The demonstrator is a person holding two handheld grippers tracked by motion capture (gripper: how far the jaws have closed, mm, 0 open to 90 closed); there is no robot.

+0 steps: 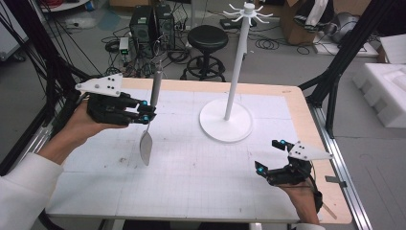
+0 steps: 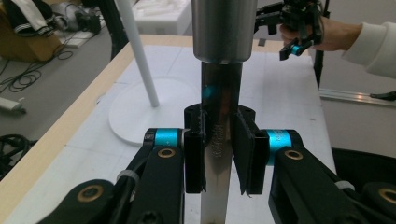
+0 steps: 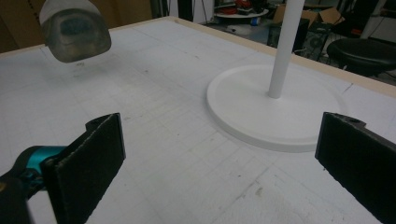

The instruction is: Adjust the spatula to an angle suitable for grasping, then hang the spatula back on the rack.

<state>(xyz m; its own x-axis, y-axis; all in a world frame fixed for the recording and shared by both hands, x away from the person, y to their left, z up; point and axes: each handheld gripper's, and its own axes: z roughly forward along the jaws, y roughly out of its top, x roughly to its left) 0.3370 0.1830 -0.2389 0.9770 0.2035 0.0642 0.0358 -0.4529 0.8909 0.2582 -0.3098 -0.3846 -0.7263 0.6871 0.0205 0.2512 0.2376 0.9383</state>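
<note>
Steel shines along the spatula (image 1: pixel 149 120) clamped between the jaws of the left tool (image 1: pixel 146 114), which grip its flat shank just below the thick handle. It hangs nearly upright, blade down, its tip close over the bench (image 1: pixel 191 191), well to the left of the white stand (image 1: pixel 226 120). That stand rises from a round base toward the bench's far side. Near the stand's right, closer to the front edge, the right tool (image 1: pixel 270 155) hovers with jaws wide apart, holding nothing.
</note>
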